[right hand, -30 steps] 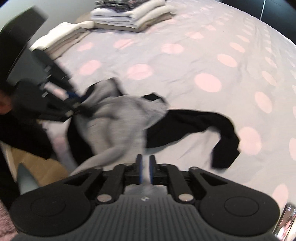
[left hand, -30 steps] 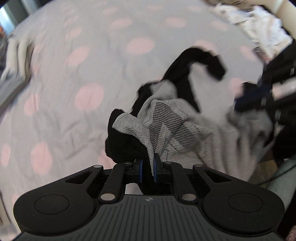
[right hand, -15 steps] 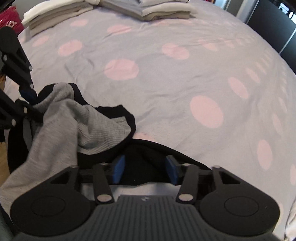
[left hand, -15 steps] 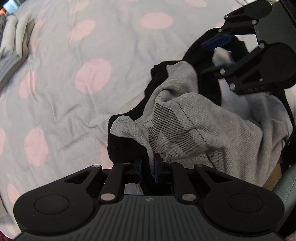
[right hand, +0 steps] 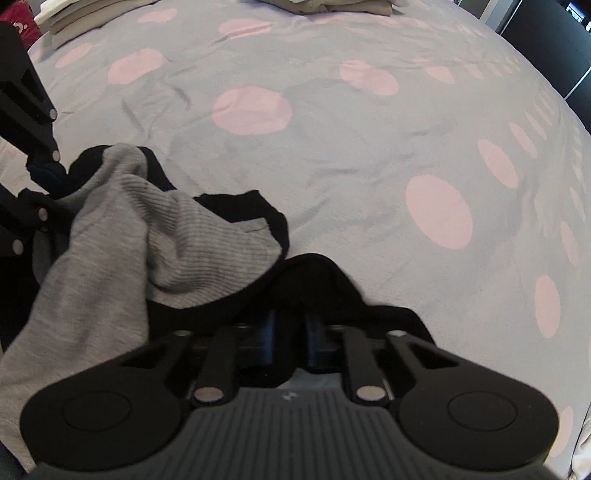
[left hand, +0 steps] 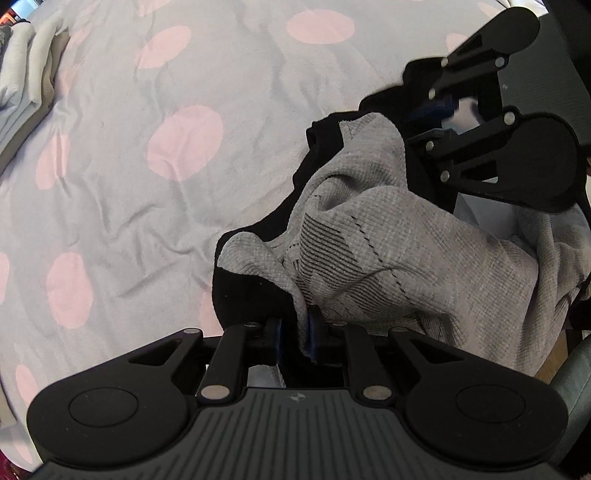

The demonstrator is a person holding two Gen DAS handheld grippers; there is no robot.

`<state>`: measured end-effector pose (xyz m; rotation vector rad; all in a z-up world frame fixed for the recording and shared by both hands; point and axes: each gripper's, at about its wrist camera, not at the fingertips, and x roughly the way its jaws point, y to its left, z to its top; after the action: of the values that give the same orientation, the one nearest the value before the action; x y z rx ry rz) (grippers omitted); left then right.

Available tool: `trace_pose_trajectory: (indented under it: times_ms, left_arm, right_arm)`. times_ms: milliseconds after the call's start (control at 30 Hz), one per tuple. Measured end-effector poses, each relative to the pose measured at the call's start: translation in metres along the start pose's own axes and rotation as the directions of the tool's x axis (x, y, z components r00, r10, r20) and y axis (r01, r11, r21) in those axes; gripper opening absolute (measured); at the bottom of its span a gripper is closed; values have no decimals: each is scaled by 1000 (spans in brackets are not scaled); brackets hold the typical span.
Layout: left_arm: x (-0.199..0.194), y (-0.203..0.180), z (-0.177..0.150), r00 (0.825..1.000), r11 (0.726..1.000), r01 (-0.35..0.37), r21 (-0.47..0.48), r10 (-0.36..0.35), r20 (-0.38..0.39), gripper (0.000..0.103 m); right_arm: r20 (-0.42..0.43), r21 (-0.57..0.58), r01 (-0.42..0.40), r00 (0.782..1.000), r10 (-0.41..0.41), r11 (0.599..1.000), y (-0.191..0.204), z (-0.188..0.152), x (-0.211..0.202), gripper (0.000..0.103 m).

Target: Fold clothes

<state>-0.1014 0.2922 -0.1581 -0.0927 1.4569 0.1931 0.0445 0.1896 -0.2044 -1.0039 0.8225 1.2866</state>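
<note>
A grey knit garment with black sleeves and trim [left hand: 388, 251] lies crumpled on the bedspread [left hand: 147, 203] near its edge. My left gripper [left hand: 295, 332] points down and is shut on a grey fold of it. In the right wrist view the same garment [right hand: 147, 229] spreads to the left, and a black part bunches up between the pads of my right gripper [right hand: 291, 339], whose jaws are closing on it. The right gripper [left hand: 443, 110] shows in the left wrist view at the garment's far black edge. The left gripper [right hand: 40, 173] is at the left edge of the right wrist view.
The bedspread [right hand: 369, 166] is grey with pink dots and lightly wrinkled. Folded piles of clothes sit at its far side [right hand: 74, 18] [right hand: 332, 5] and at the left in the left wrist view [left hand: 22, 74]. Floor shows past the bed's edge at lower right [left hand: 557, 350].
The right gripper came down onto the garment's black part, spread its jaws wide over it, then closed them on it. The left gripper kept its grip and barely moved.
</note>
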Motion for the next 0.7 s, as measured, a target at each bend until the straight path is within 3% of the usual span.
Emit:
trace_pose_trajectory:
  times_ms: [167, 300, 433, 567, 700]
  left_arm:
    - [-25, -1, -1, 995, 1000, -13, -18, 15, 103, 10]
    - [-50, 4, 7, 977, 997, -36, -68, 49, 206, 10]
    - [-69, 18, 13, 962, 992, -23, -126, 57, 267, 10]
    - [-74, 27, 12, 955, 987, -17, -162, 64, 290, 10]
    - [-73, 23, 12, 953, 989, -27, -147, 69, 294, 10]
  right_arm:
    - [63, 77, 91, 993, -96, 993, 0, -1, -31, 9]
    - [123, 163, 193, 969, -214, 968, -11, -5, -66, 9]
    - [143, 238, 307, 927, -346, 921, -33, -20, -101, 9]
    - [105, 305, 461, 853, -511, 833, -65, -44, -126, 9]
    - [75, 468, 472, 821, -566, 747, -112, -78, -163, 9]
